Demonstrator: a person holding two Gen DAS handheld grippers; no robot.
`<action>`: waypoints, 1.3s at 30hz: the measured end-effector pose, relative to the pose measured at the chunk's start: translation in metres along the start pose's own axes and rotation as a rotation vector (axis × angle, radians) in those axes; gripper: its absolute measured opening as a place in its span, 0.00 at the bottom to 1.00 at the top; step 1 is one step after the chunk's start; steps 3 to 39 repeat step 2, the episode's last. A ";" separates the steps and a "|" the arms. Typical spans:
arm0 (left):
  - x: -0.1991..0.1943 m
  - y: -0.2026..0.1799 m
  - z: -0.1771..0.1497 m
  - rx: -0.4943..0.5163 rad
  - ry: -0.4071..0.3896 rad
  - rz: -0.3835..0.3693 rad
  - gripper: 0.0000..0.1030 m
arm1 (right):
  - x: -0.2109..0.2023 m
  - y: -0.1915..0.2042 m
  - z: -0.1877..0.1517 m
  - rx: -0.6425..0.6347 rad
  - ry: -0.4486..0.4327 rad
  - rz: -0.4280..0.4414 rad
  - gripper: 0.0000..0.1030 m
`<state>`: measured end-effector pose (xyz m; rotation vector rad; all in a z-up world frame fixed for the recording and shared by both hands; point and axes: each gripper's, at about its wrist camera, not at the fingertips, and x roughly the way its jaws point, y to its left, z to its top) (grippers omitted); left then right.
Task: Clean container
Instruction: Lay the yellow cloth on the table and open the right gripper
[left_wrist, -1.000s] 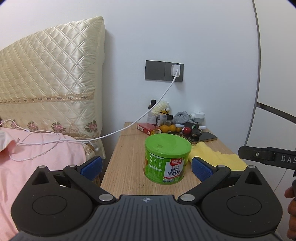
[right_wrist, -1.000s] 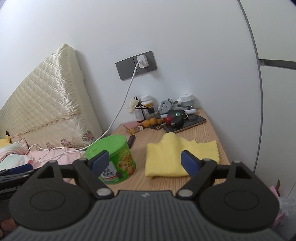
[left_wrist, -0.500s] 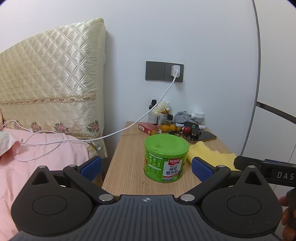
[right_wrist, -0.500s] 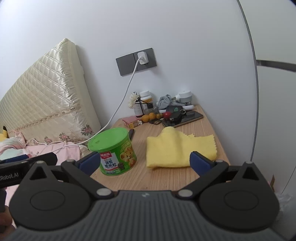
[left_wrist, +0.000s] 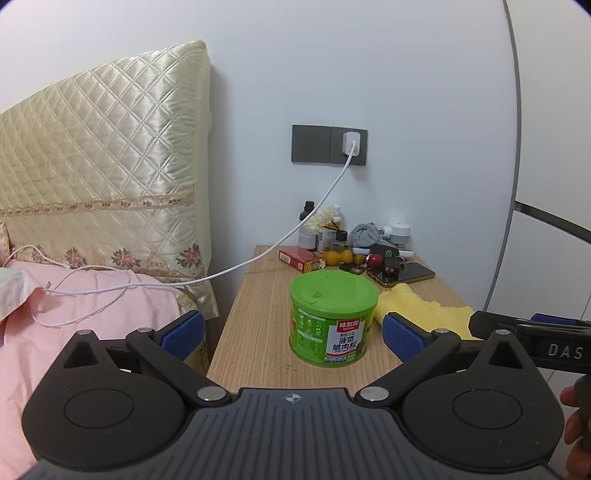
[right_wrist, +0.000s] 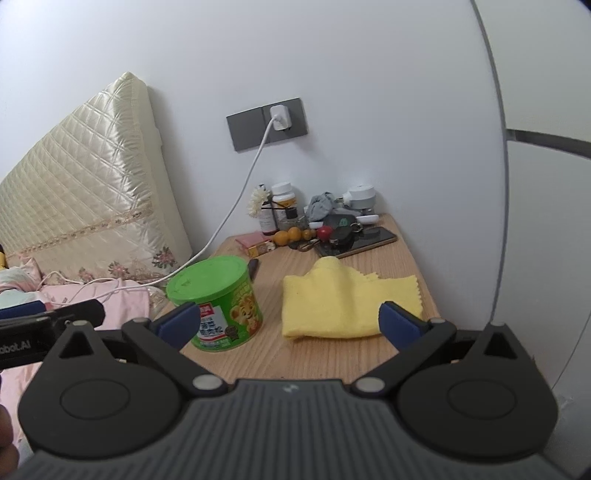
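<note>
Green can (left_wrist: 334, 317) stands near the worktop's (left_wrist: 258, 306) front edge, just ahead of the spread, empty left tongs (left_wrist: 291, 334); right tongs (right_wrist: 288, 321) spread too.

Yellow cloth (left_wrist: 424, 310) partly behind can (left_wrist: 334, 317)

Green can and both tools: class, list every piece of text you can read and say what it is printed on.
"味斯美" and "菠菜脆肉松": label of the green can.
"DAS": side of the right tool, cut off by the frame.
"bot.AI": side of the left tool, start cut off.
Small print on the can and the bottles: too small to read.
</note>
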<state>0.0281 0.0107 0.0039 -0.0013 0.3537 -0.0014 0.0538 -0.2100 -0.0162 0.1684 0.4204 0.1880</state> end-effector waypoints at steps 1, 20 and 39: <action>-0.001 0.000 0.000 0.001 -0.003 -0.003 1.00 | 0.000 0.000 0.000 -0.001 0.002 -0.003 1.00; -0.001 -0.001 0.001 0.002 -0.004 -0.002 1.00 | 0.000 -0.001 0.000 0.001 0.004 -0.004 1.00; -0.001 -0.001 0.001 0.002 -0.004 -0.002 1.00 | 0.000 -0.001 0.000 0.001 0.004 -0.004 1.00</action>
